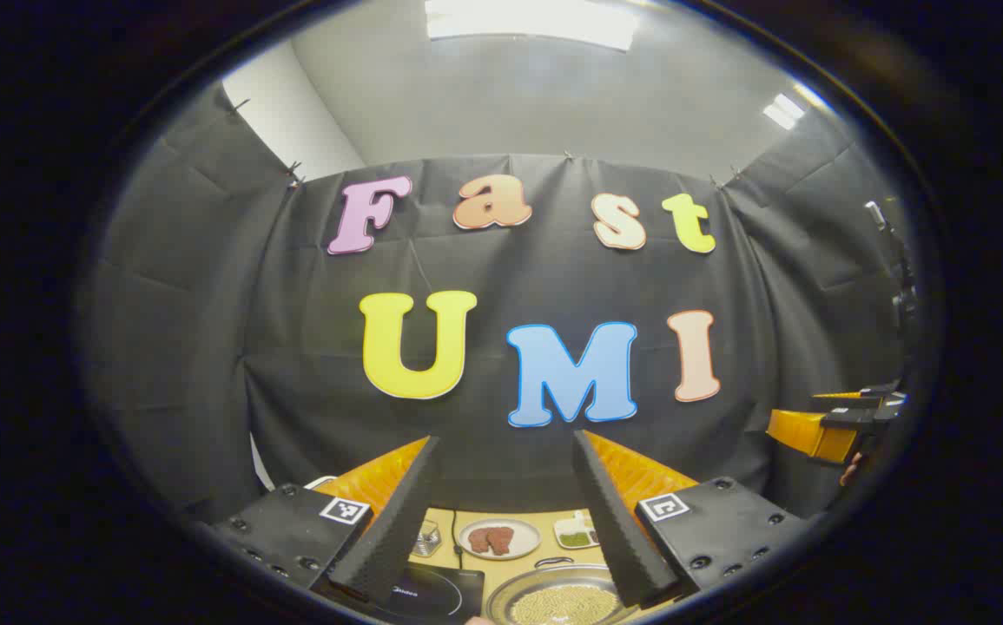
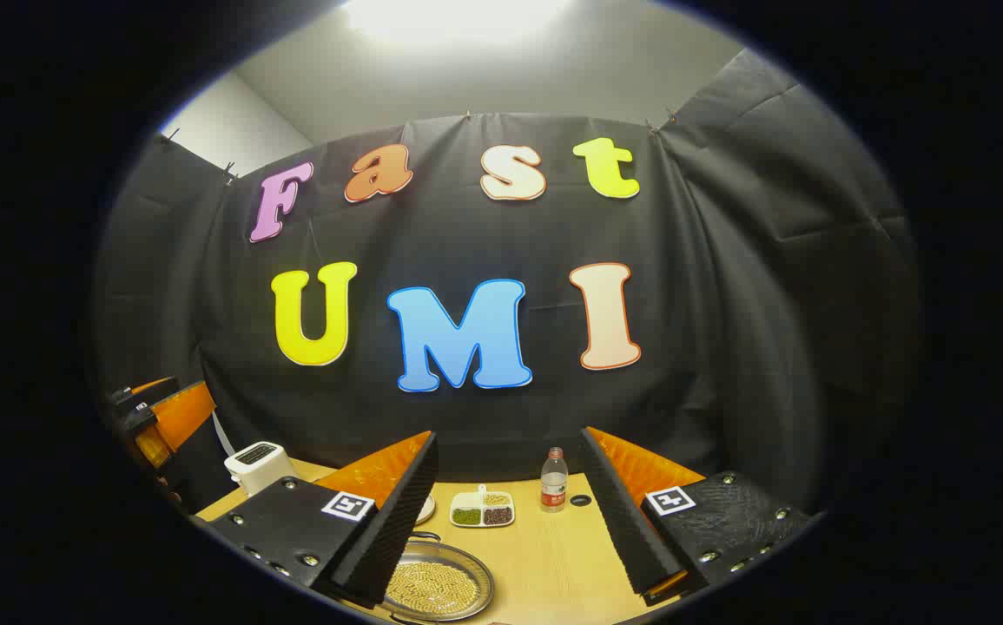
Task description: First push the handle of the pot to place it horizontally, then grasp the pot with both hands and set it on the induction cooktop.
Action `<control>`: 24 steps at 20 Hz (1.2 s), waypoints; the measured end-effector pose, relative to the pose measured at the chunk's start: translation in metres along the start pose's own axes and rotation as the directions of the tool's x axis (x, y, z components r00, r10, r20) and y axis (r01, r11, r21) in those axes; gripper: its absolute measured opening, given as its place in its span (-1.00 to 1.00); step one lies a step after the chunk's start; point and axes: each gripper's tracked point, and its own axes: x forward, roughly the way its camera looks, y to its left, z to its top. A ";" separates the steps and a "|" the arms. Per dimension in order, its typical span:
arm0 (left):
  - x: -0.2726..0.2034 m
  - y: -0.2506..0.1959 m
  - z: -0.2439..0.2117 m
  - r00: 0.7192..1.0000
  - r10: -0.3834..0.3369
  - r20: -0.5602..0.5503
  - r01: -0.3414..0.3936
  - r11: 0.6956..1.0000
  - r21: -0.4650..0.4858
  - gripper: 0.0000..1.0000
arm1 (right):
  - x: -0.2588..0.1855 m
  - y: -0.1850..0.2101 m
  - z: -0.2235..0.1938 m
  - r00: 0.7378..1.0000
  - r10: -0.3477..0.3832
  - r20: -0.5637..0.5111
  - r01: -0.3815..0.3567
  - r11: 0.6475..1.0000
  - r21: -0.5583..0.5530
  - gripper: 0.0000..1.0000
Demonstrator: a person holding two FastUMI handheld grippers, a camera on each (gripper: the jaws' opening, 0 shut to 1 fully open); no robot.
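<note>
A light wooden table [image 1: 544,521] stands before the black cloth wall. In the left gripper view, the left gripper [image 1: 505,512] gapes wide and empty above the shallow round metal pot [image 1: 560,599] of pale grains, just beside the flat black induction cooktop [image 1: 432,595]. In the right gripper view, the right gripper [image 2: 508,512] is likewise wide and empty; the pot sits low left, apparently untouched, so every step seems left.

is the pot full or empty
Not empty: the pot holds a layer of small pale beads or grains, seen in both views. How deep it goes, cannot tell.
</note>
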 end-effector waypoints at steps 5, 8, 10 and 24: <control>0.004 -0.001 -0.004 1.000 -0.011 -0.004 0.011 1.000 -0.002 0.89 | 0.005 -0.001 -0.003 1.000 -0.011 -0.009 0.011 1.000 0.000 0.96; 0.005 0.002 -0.003 1.000 -0.015 0.003 0.015 0.999 -0.029 0.99 | 0.006 0.002 -0.004 1.000 -0.010 -0.012 0.010 1.000 0.001 0.96; 0.006 0.004 -0.003 1.000 -0.015 0.005 0.015 1.000 -0.027 0.99 | 0.006 0.004 -0.005 1.000 -0.008 -0.014 0.008 1.000 -0.004 0.96; 0.003 0.005 -0.025 0.998 -0.038 -0.050 0.038 0.999 0.005 0.99 | 0.002 0.012 -0.052 0.990 0.007 -0.142 -0.008 1.000 -0.007 0.96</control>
